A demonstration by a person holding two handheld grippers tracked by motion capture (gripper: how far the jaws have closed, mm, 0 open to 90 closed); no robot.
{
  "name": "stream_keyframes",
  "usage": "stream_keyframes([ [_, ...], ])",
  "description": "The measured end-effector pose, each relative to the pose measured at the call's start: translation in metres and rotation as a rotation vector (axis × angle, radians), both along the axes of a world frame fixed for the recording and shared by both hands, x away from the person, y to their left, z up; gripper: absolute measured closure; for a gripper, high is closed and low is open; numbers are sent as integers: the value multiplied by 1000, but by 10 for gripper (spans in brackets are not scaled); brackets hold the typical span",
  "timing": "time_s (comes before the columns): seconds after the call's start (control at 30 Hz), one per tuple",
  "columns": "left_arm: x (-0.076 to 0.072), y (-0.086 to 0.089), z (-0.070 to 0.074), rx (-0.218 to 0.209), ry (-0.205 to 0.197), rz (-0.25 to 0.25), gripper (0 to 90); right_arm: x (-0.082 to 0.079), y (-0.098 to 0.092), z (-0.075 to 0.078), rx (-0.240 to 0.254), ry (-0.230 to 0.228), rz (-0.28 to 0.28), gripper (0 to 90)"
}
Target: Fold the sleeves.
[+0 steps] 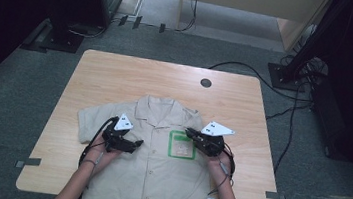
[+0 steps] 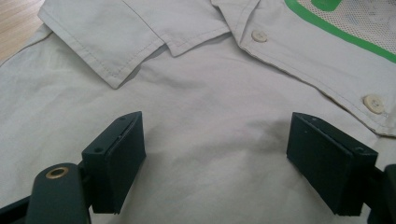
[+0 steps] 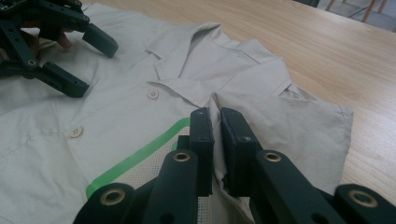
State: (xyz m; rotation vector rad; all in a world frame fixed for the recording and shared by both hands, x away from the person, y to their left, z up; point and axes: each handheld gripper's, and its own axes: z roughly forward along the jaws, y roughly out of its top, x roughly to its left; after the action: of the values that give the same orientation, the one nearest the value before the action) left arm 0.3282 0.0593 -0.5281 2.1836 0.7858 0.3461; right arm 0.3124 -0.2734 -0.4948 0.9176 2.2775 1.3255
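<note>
A beige short-sleeved shirt [image 1: 155,177] lies flat, front up and collar away from me, on the wooden table [image 1: 116,77]. A green-edged mesh patch [image 1: 181,145] sits on its chest. My left gripper [image 1: 136,144] hovers open over the chest beside the button placket, with bare cloth [image 2: 210,93] between its wide-apart jaws [image 2: 215,154]. It also appears far off in the right gripper view [image 3: 93,67]. My right gripper [image 1: 188,131] is at the shoulder just above the green patch [image 3: 135,161]. Its jaws [image 3: 217,126] are shut on a raised fold of shirt cloth [image 3: 116,107].
A round black grommet [image 1: 206,83] sits in the table's far side. Bare wood surrounds the shirt at left, right and behind. Black stands [image 1: 288,72] and cables [image 1: 248,70] lie on the grey floor beyond the table.
</note>
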Motion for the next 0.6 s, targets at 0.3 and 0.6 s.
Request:
stream_keyframes([
  [0.3,0,0,0,0,0,0,194,-1,8,-3,-13,10,24,813],
  [0.6,0,0,0,1,1,0,194,-3,16,-2,-26,20,60,740],
])
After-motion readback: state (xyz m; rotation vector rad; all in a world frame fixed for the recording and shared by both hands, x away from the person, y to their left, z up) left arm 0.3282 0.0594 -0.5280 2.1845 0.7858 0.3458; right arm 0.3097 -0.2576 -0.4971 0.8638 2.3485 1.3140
